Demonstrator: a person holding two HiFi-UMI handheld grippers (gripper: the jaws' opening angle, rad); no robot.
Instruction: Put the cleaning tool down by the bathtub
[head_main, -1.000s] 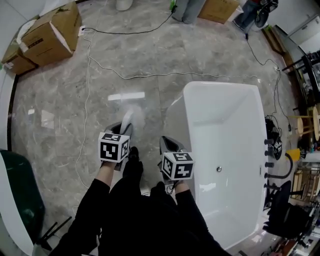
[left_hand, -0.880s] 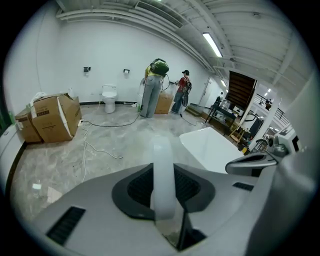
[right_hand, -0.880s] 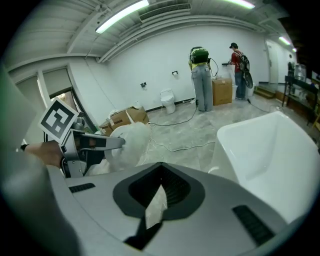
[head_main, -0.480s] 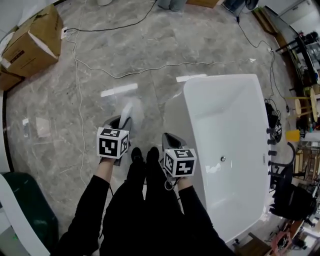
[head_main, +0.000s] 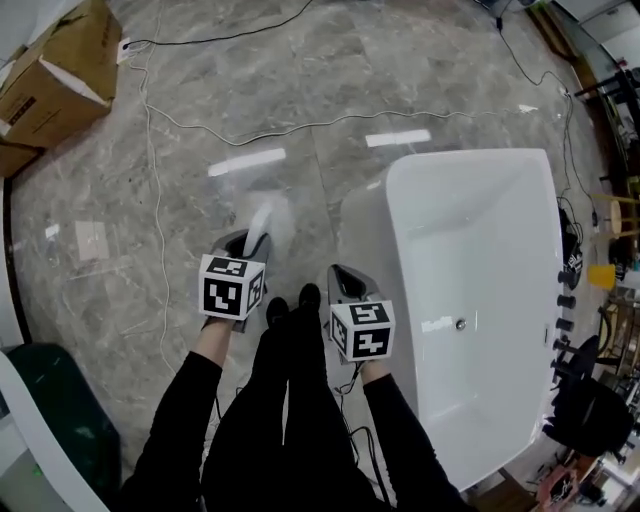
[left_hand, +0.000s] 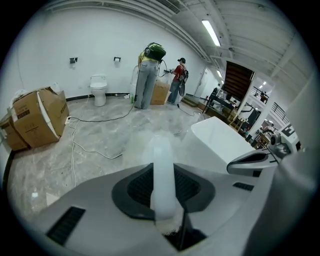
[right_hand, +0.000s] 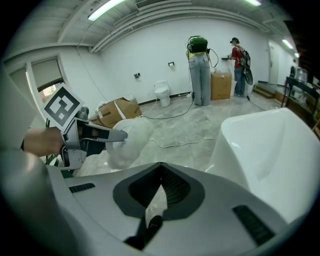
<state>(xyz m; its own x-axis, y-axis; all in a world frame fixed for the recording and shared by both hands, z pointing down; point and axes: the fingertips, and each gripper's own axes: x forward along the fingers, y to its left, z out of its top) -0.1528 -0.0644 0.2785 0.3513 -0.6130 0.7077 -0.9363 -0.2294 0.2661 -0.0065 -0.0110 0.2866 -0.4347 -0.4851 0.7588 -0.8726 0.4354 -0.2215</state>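
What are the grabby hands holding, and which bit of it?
The left gripper pinches the white cleaning tool by its handle, with the fluffy head sticking out in front. The right gripper holds nothing.

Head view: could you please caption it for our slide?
Left hand-held gripper holds a white cleaning tool above the floor beside the bathtub.

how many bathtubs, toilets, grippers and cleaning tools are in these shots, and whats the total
bathtub: 1
toilet: 1
grippers: 2 (left gripper, right gripper)
cleaning tool: 1
total: 5
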